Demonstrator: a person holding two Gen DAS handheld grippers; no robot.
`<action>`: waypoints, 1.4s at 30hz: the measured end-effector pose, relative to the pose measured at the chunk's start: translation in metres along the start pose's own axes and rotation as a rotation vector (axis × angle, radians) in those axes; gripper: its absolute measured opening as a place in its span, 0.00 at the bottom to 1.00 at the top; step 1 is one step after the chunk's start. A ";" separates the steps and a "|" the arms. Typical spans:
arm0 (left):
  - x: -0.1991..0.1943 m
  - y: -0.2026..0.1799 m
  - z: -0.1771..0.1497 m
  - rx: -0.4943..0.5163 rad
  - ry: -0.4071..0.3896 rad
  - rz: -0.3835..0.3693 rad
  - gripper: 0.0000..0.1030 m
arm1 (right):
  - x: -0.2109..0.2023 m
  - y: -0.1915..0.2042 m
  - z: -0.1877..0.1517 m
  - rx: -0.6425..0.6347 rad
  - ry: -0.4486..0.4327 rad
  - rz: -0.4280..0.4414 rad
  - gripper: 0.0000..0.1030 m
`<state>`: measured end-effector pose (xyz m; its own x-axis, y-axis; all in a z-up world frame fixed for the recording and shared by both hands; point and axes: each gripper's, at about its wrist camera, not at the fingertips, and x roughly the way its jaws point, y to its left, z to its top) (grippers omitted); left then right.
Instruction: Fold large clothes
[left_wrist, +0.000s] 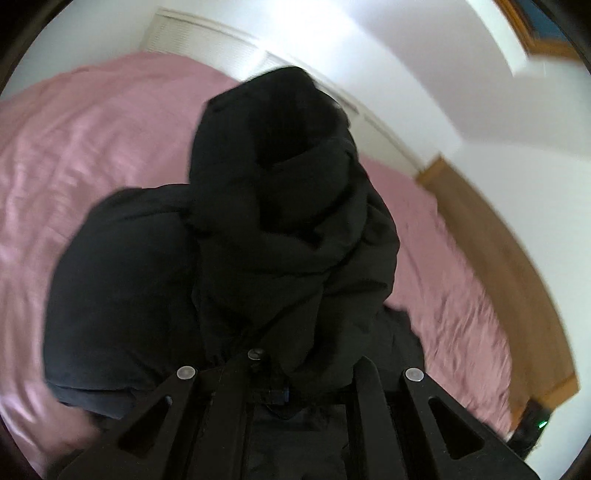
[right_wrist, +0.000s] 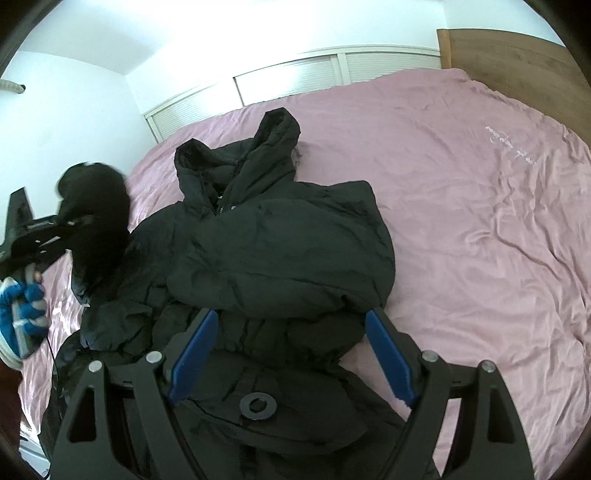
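A black puffer jacket (right_wrist: 280, 243) with a hood (right_wrist: 275, 136) lies on the pink bed (right_wrist: 461, 192), one sleeve folded across its chest. My left gripper (left_wrist: 291, 369) is shut on the jacket's other sleeve (left_wrist: 280, 206) and holds it lifted, so the fabric fills the left wrist view. It also shows in the right wrist view (right_wrist: 74, 225), at the left, holding that sleeve (right_wrist: 99, 221) above the jacket's side. My right gripper (right_wrist: 291, 328) is open, its blue pads (right_wrist: 388, 354) spread above the jacket's waist, touching nothing.
A wooden headboard (right_wrist: 517, 62) stands at the bed's far right. White louvered closet doors (right_wrist: 295, 77) run behind the bed. A hand in a blue and white glove (right_wrist: 22, 310) holds the left gripper. A dark device with a green light (left_wrist: 535, 421) sits beside the bed.
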<state>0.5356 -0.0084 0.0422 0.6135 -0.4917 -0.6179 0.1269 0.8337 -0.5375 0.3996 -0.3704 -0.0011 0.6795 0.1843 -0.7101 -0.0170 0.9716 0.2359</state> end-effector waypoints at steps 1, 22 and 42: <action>0.017 -0.009 -0.005 0.014 0.032 0.017 0.06 | 0.001 -0.002 0.000 0.003 0.003 0.001 0.80; 0.048 -0.022 -0.055 0.090 0.174 -0.107 0.68 | 0.015 0.008 -0.004 -0.029 0.032 0.024 0.80; 0.029 0.071 -0.009 0.155 0.140 0.159 0.68 | 0.129 0.217 0.069 -0.339 0.042 0.236 0.80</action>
<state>0.5553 0.0338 -0.0190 0.5229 -0.3726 -0.7667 0.1619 0.9265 -0.3398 0.5344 -0.1455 0.0043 0.5974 0.4068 -0.6911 -0.4138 0.8946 0.1688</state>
